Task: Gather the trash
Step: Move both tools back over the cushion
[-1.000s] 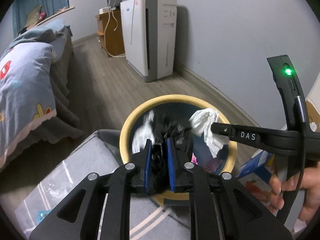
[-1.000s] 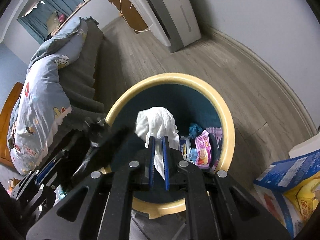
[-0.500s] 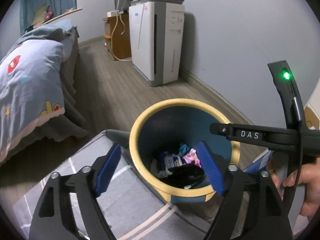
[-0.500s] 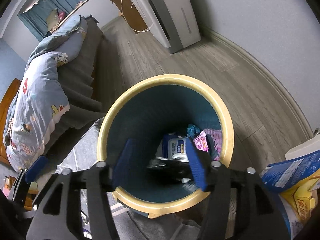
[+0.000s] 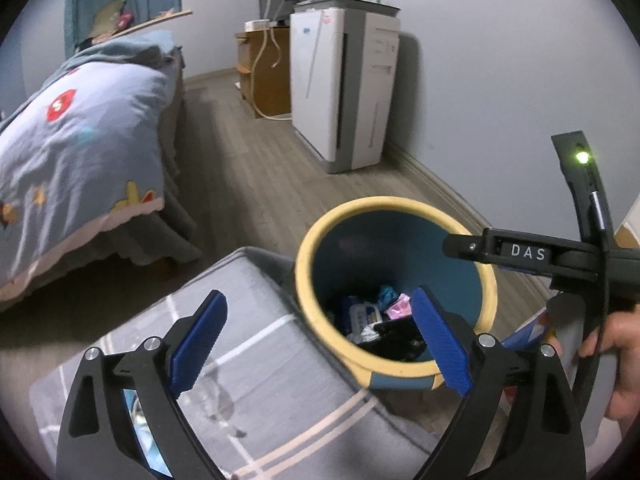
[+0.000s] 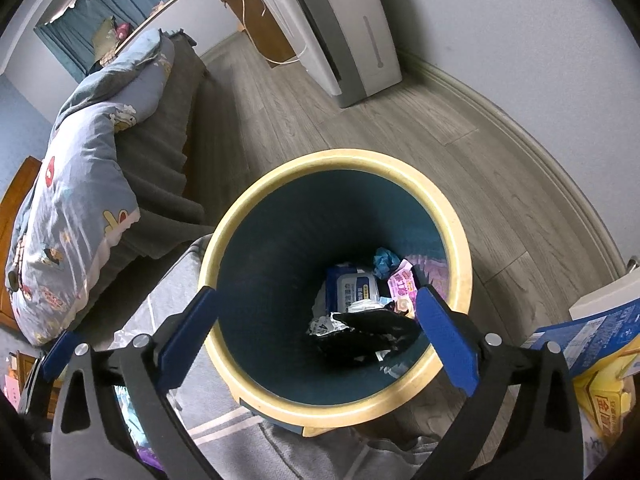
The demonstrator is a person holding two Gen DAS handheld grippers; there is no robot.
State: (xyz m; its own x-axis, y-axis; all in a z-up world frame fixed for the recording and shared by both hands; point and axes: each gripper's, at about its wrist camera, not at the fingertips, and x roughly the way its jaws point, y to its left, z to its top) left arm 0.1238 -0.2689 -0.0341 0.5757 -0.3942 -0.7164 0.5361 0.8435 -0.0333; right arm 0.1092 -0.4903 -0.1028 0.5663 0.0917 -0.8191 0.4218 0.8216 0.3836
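Note:
A round bin with a yellow rim (image 6: 340,156) and dark teal inside stands on the wood floor. At its bottom lie a black wrapper (image 6: 360,332), a white-and-blue wipes pack (image 6: 354,288) and a pink packet (image 6: 402,284). My right gripper (image 6: 316,292) hovers straight over the mouth, jaws opening wide, nothing between them. My left gripper (image 5: 318,298) is at the bin's (image 5: 396,202) left side over a grey cushion, jaws also opening and empty. In the left wrist view the right tool's black frame (image 5: 520,252) reaches over the rim, held by a hand (image 5: 616,344).
The grey striped cushion (image 5: 260,360) touches the bin's left. A bed with a blue quilt (image 5: 80,140) fills the left. A white air purifier (image 5: 340,80) and a wooden cabinet (image 5: 260,72) stand by the far wall. A blue-and-yellow box (image 6: 592,344) lies at the right.
Both grippers went from shut to wide open. The black wrapper left the left gripper and the white tissue left the right; both dropped into the bin. The left gripper drew back leftward.

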